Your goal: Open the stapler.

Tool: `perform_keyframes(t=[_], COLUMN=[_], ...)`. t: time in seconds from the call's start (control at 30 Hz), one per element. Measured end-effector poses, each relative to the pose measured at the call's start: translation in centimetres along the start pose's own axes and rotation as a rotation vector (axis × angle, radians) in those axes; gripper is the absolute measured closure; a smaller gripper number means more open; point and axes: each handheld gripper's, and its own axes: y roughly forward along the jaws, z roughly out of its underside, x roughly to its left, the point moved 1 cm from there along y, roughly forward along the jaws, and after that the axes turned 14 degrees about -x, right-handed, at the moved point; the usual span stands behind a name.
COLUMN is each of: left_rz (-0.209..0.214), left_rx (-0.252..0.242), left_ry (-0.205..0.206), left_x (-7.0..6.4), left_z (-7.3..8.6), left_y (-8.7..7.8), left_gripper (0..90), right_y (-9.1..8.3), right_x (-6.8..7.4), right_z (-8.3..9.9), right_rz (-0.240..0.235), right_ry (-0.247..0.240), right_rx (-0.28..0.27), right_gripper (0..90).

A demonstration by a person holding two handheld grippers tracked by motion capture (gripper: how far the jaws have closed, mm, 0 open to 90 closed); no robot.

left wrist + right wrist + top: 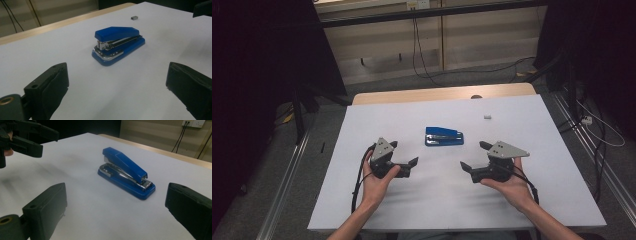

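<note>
Midway across the desk (pixel 377 210) sits the blue stapler (pixel 444 136) — your left gripper (pixel 404 161) and right gripper (pixel 474 162) flank it, jaws wide, empty, angled inward, seemingly ready to approach.

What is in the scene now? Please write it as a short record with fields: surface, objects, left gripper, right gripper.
surface: white table top, wooden edge at the far side
objects: blue stapler lying closed near the middle; small grey block farther back, apart from the stapler
left gripper: left gripper held in the hand, jaws open, holding nothing, near side of the stapler
right gripper: right gripper held in the hand, jaws open, holding nothing, near side of the stapler
</note>
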Motion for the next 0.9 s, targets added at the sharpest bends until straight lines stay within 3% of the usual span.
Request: perform_keyframes(t=[0.1, 0.27, 0.33, 0.4, 0.57, 0.67, 0.73, 0.8, 0.9], left_rz=[-0.022, -0.013, -0.013, -0.001, 0.019, 0.02, 0.029, 0.026, 0.045], left_rx=[-0.016, -0.022, -0.027, 0.003, 0.003, 0.005, -0.001, 0.002, -0.007], left_ry=[-0.01, -0.009, 0.003, 0.046, 0.034, 0.054, 0.035, 0.067, 0.076], left_x=[0.9, 1.3, 1.2, 1.0, 0.8, 0.6, 0.5, 0.2, 0.0], left_z=[0.0, -0.5, -0.7, -1.0, -1.3, -1.6, -1.9, -2.4, -2.9], left_y=[0.8, 2.0, 2.3, 2.8, 3.9, 4.6, 5.1, 5.7, 6.3], left_gripper=[5.9, 5.7, 5.9, 4.8, 4.9, 4.8, 4.8, 4.7, 4.6], right_y=[0.4, 1.1, 1.4, 1.6, 2.2, 2.8, 3.3, 3.8, 4.5], right_x=[-0.3, -0.6, -0.6, -0.5, -0.8, -0.9, -1.0, -1.0, -1.4], right_z=[-0.7, -1.4, -1.3, -1.1, -1.2, -1.3, -1.3, -1.3, -1.6], right_rz=[-0.002, -0.006, -0.006, -0.006, -0.005, -0.015, -0.024, -0.024, -0.019], right_ry=[0.01, 0.01, 0.015, 0.02, 0.02, 0.025, 0.023, 0.027, 0.027], right_rx=[-0.02, -0.044, -0.039, -0.028, -0.03, -0.026, -0.012, -0.008, -0.013], right_gripper=[6.0, 7.6, 8.4, 9.3, 10.8, 14.7, 15.4, 15.4, 16.6])
